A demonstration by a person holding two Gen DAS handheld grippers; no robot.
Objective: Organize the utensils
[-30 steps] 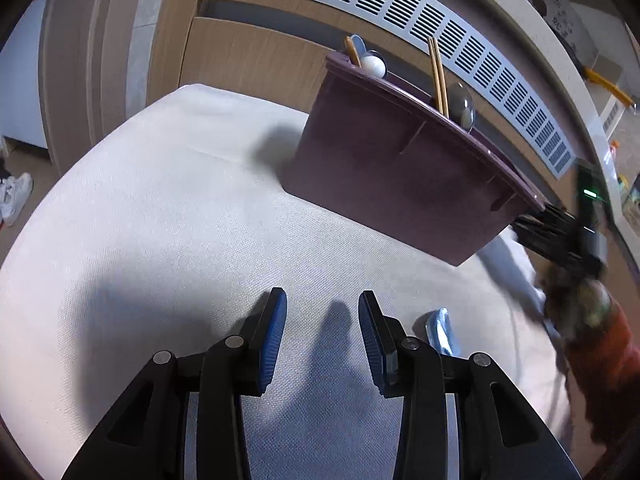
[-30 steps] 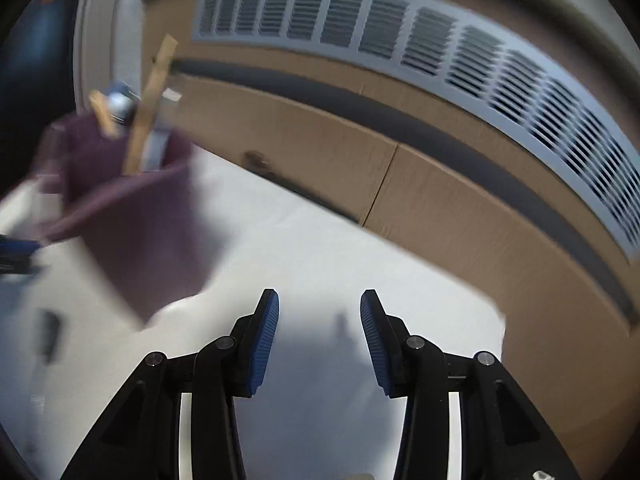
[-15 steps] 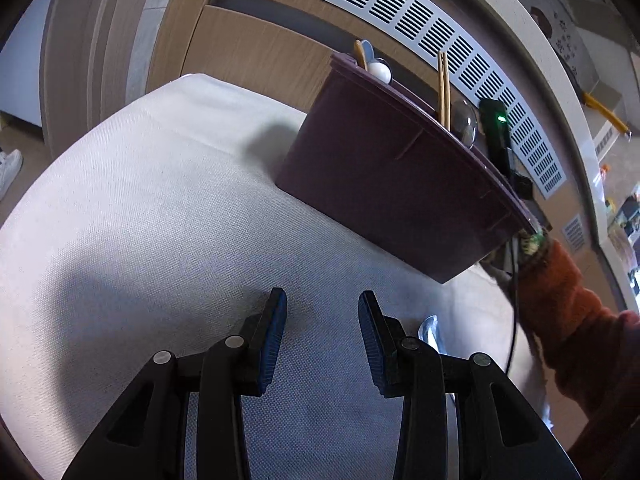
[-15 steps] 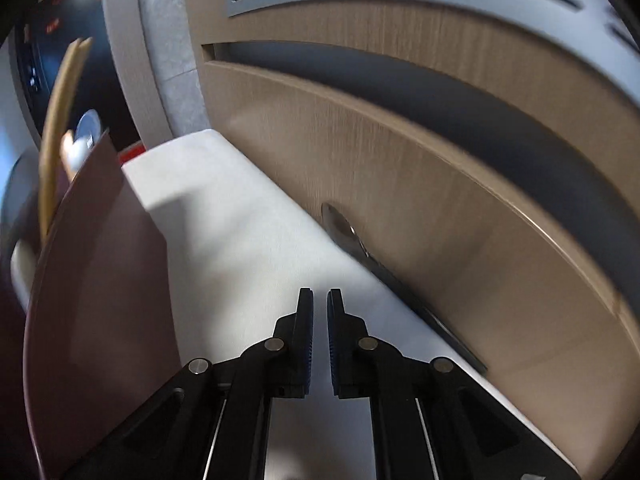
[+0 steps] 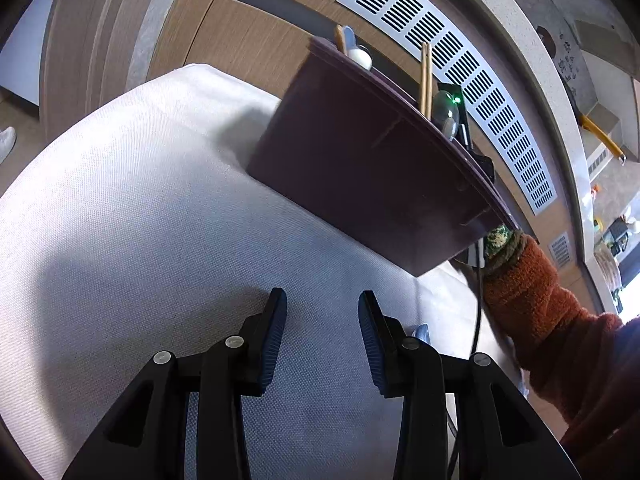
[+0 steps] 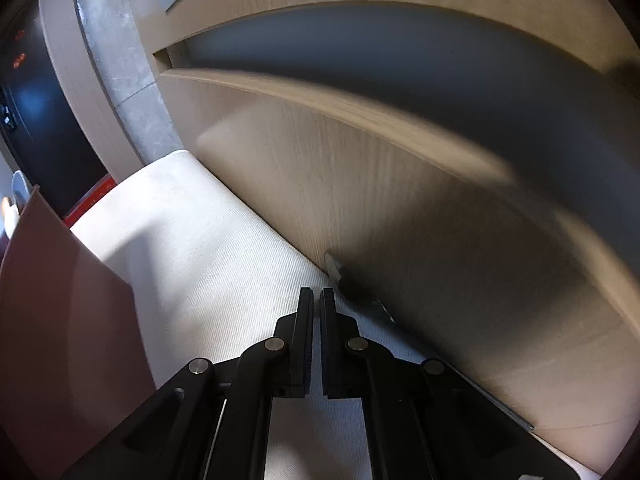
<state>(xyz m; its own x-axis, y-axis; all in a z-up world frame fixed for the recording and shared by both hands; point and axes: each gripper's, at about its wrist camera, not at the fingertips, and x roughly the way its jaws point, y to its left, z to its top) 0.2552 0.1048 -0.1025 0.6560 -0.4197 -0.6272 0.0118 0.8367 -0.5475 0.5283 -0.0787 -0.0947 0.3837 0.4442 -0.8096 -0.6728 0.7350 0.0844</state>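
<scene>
A maroon utensil holder (image 5: 380, 168) stands on the white cloth, with chopsticks (image 5: 426, 80), a white spoon (image 5: 360, 58) and a metal spoon (image 5: 446, 112) sticking out of it. My left gripper (image 5: 322, 316) is open over bare cloth in front of the holder, with nothing between its fingers. A metal utensil tip (image 5: 422, 332) peeks out behind its right finger. My right gripper (image 6: 314, 294) points down behind the holder (image 6: 60, 300). Its jaws are closing the last bit and stand together on nothing. Just beyond its tips a metal spoon (image 6: 340, 270) lies along the foot of the wooden cabinet.
The wooden cabinet front (image 6: 400, 220) rises right behind the cloth's far edge, with a vent grille (image 5: 460, 80) above. A person's orange sleeve (image 5: 540, 308) reaches round the holder's right end. The cloth (image 5: 140, 220) spreads wide to the left.
The right gripper went from open to shut. It swung from the holder's side to the cabinet foot, closing in on the lying spoon. The left gripper crept slightly towards the holder.
</scene>
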